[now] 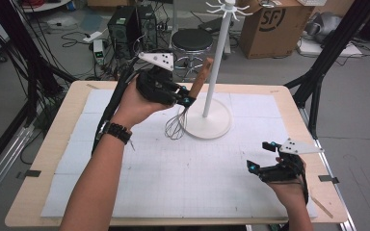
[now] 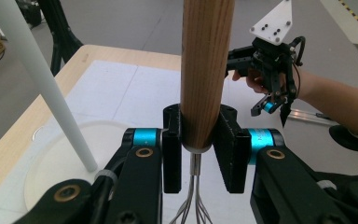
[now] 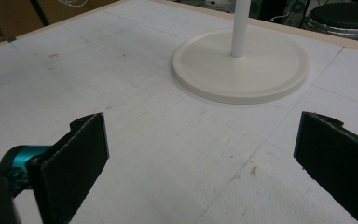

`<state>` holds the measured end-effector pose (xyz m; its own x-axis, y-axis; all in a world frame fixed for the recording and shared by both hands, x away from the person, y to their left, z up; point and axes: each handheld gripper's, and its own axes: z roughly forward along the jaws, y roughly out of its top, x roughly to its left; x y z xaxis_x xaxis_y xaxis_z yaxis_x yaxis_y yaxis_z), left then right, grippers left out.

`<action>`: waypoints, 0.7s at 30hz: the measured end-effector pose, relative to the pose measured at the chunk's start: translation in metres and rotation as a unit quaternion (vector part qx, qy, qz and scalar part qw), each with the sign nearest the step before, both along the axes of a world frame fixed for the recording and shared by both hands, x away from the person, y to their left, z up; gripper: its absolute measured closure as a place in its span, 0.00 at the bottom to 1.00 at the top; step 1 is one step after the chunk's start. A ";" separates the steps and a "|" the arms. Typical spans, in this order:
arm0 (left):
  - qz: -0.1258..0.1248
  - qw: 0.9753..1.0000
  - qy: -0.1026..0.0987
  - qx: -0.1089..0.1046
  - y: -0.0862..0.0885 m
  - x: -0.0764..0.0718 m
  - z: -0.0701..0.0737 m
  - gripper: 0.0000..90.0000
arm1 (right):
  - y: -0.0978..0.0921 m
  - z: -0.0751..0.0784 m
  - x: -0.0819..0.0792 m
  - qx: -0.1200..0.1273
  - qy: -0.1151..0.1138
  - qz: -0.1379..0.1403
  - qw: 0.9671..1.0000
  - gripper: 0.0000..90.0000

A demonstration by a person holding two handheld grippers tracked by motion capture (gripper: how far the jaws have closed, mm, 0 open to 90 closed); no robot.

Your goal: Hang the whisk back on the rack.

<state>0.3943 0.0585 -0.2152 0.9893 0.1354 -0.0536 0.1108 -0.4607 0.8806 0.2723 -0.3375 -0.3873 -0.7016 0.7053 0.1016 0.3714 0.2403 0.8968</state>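
From above, the left gripper is raised over the table at about 11 o'clock from its middle, holding a whisk with its wooden handle slanting up toward 1 o'clock and the wire loops hanging down just above the white mat. The left gripper view makes the grip plain: the 2 black jaws are clamped on the handle's lower end, right above the metal collar, with the wires fanning out below. The white stand sits just beside the whisk at 3 o'clock, its pole rising to a ring of hooks seen from the high view. The right gripper rests low near the table's 4 o'clock edge; its own view shows both jaws wide apart, the bare mat between them, and the stand's round base ahead at 12 o'clock.
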 end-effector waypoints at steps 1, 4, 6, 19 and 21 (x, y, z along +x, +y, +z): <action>-0.001 1.000 0.001 -0.001 -0.001 0.002 0.001 0.82 | 0.000 0.000 0.000 0.000 0.000 0.000 1.000 0.02; -0.011 1.000 0.005 -0.007 -0.004 0.007 0.004 0.82 | -0.001 0.000 0.000 0.000 0.000 -0.003 1.000 0.02; -0.016 1.000 0.006 -0.004 -0.006 0.011 0.005 0.82 | -0.002 0.000 0.000 0.002 0.002 -0.003 1.000 0.02; -0.021 1.000 -0.002 -0.012 -0.018 0.035 0.035 0.82 | -0.005 -0.001 0.000 0.004 0.000 -0.006 1.000 0.02; -0.019 1.000 -0.001 -0.012 -0.019 0.039 0.037 0.82 | -0.006 0.000 0.000 0.005 0.001 -0.006 1.000 0.02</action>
<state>0.4333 0.0394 -0.1784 0.9939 0.0957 -0.0552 0.0923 -0.4438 0.8914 0.2721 -0.3430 -0.3877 -0.6928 0.7126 0.1106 0.3766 0.2268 0.8982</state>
